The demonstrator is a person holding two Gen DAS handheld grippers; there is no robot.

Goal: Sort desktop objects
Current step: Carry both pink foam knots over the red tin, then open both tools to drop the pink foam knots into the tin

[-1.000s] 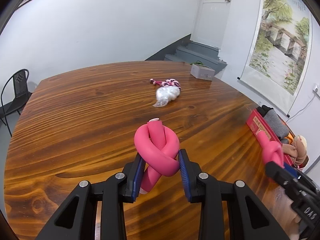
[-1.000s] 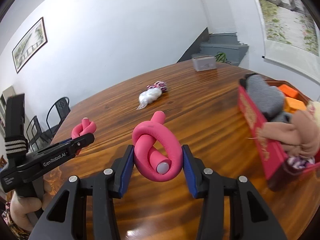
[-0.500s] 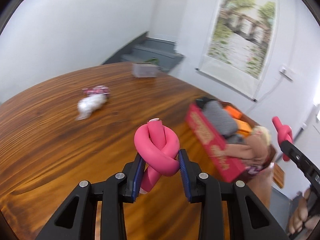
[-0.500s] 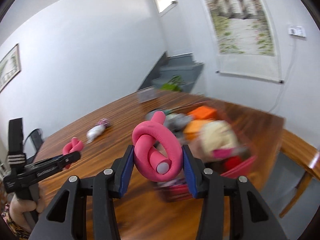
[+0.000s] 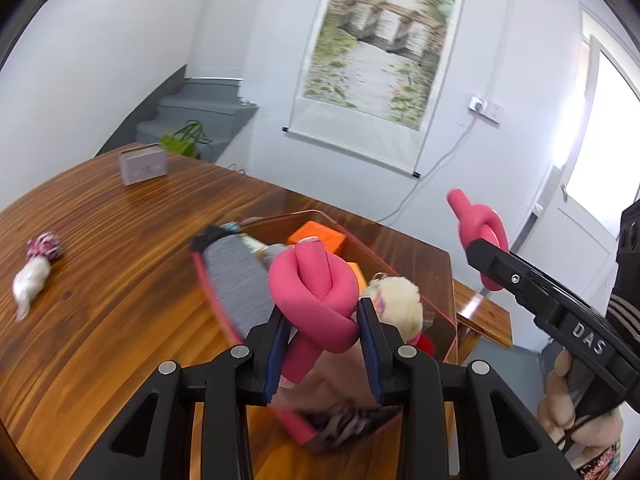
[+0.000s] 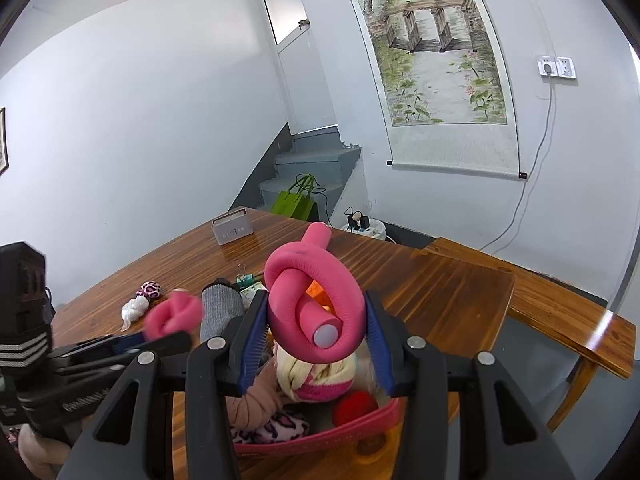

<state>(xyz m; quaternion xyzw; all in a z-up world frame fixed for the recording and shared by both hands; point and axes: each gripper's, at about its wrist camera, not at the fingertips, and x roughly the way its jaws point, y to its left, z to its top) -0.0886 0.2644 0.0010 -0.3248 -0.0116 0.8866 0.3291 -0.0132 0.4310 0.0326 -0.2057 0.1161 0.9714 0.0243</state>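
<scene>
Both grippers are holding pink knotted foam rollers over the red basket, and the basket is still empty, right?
Not empty. The right wrist view shows the red basket already holding a cream knit piece, a red ball and a grey sock. Both grippers do hold pink knotted foam rollers over it.

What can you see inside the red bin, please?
The red bin holds a grey sock, orange blocks, a cream pompom, a red ball and leopard-print fabric. The pink knots hide whatever lies deeper.

red bin [image 5: 224, 312]: near wall motion-blurred, front hidden behind jaws. bin contents [image 6: 280, 404]: partly covered. left-held pink knot [image 6: 173, 315]: blurred.
</scene>
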